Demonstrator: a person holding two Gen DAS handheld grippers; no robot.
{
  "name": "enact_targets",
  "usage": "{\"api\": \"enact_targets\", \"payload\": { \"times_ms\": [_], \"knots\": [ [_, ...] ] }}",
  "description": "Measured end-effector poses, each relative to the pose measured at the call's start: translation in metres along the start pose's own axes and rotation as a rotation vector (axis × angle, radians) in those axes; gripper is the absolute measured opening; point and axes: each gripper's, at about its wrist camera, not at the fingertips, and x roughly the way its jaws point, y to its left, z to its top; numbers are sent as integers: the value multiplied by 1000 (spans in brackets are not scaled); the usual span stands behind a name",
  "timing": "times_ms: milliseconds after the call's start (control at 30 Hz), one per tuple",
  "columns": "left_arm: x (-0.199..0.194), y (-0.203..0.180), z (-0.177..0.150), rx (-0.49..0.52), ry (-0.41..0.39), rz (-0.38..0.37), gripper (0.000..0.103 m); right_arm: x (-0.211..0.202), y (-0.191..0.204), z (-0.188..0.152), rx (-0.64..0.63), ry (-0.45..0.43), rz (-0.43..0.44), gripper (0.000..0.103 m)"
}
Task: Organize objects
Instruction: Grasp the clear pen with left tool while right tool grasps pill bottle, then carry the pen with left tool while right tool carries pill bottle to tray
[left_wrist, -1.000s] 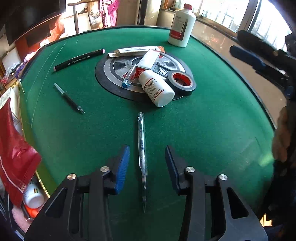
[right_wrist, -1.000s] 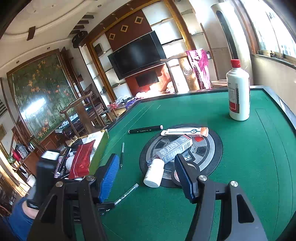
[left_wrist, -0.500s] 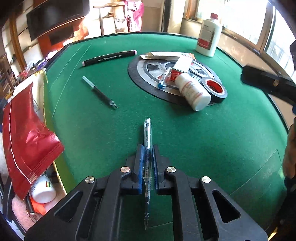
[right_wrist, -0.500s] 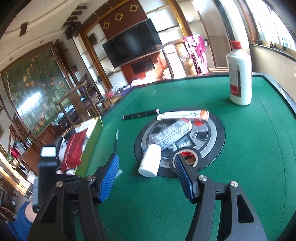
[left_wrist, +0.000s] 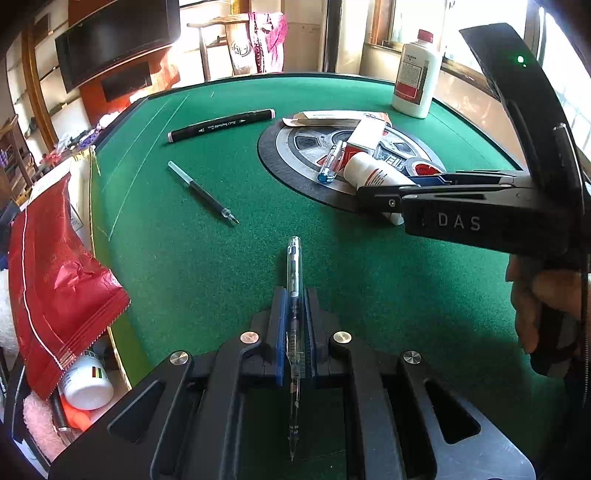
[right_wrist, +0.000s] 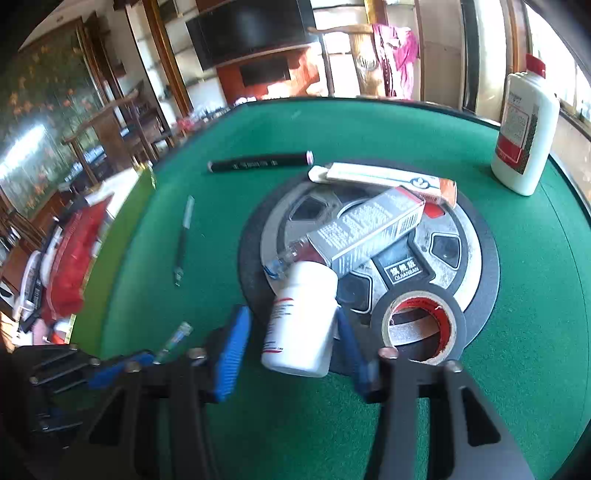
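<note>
Left wrist view. The left hand-held gripper (left_wrist: 295, 332) is shown clamped on a clear-barrelled pen (left_wrist: 294, 295), whereas a second earlier its jaws stood apart on either side of that pen; the pick-up is thus judged secured, and the pen can be carried off for sorting. The pen lies along the jaw line, its tip toward the camera, its far end low over the green surface (left_wrist: 221, 277). The right hand-held gripper (left_wrist: 384, 192) has entered from the right, reaching the white pill bottle (left_wrist: 373, 173) at the round centre disc (left_wrist: 291, 173). A black marker (left_wrist: 221, 125) and a pen refill (left_wrist: 203, 192) lie apart on the felt.

Right wrist view. The right hand-held gripper (right_wrist: 291, 347) is seen closing around the pill bottle (right_wrist: 303, 321), which lies on its side, white with a red-lettered label. The far pad appears to touch it; the near pad does not yet, though motion blur leaves this uncertain. A tape roll (right_wrist: 421, 325) sits just beside it.
</note>
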Motion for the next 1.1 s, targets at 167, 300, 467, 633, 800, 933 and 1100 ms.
{"api": "enact_targets", "payload": {
  "times_ms": [167,300,467,633,800,933,1100],
  "knots": [
    [1,-1,0,1,0,6,9,-6,-2,-8,-37,-15,-16,35],
    [0,-4,-2,11,-8,25,9,-13,-8,-10,-13,-28,8,35],
    [-1,0,-3,-10,-18,-23,8,-28,-11,-9,9,-75,36,35],
    [-20,14,-1,-83,-109,-48,8,-42,-5,-8,7,-119,58,35],
    [-36,13,-2,-101,-196,-40,8,-51,5,-8,-13,-147,73,35],
    [-52,15,-4,-126,-258,17,8,-54,12,-8,-27,-164,82,35],
    [-68,16,-11,-125,-293,64,8,-59,22,-10,-56,-178,93,35]
  ]
}}
